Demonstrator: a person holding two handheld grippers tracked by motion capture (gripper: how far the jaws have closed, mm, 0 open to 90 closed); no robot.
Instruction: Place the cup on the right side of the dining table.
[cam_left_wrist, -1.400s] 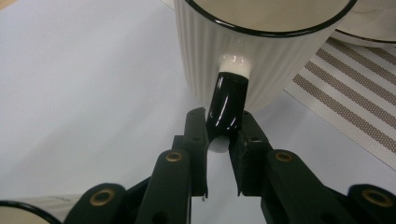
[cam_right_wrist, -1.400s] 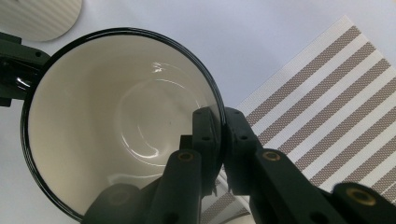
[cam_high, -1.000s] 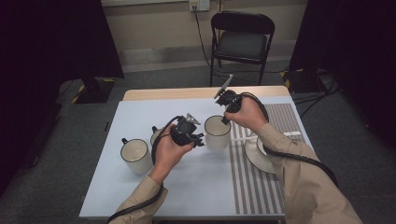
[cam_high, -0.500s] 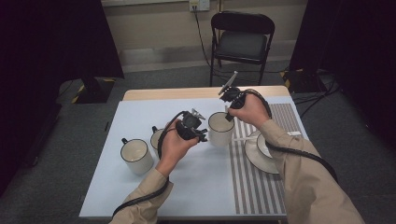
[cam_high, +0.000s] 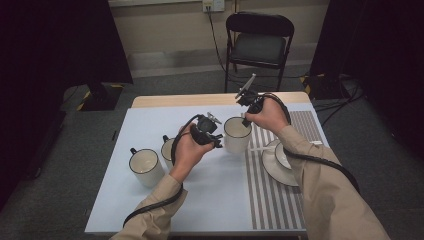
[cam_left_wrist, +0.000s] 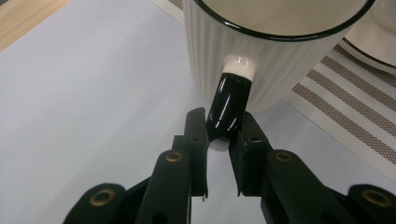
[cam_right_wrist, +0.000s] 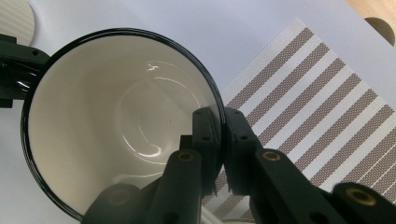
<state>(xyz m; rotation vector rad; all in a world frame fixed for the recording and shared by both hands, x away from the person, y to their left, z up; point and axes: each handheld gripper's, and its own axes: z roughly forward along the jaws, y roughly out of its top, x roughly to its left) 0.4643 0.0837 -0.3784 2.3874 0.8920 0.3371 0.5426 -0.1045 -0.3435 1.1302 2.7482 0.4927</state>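
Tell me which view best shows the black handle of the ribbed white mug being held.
The left gripper view: the glossy black handle sits close up between the left tool's jaws. The right gripper view catches a sliver of it at the rim's edge; in the high view the hand hides it.

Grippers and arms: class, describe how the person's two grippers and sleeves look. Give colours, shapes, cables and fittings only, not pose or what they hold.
Both the left gripper and right gripper are black, each with two flat jaws on linked bars fixed by brass-coloured rivets. A grey plate tops the right gripper. A black cable trails from each along the arm. The sleeves are beige.
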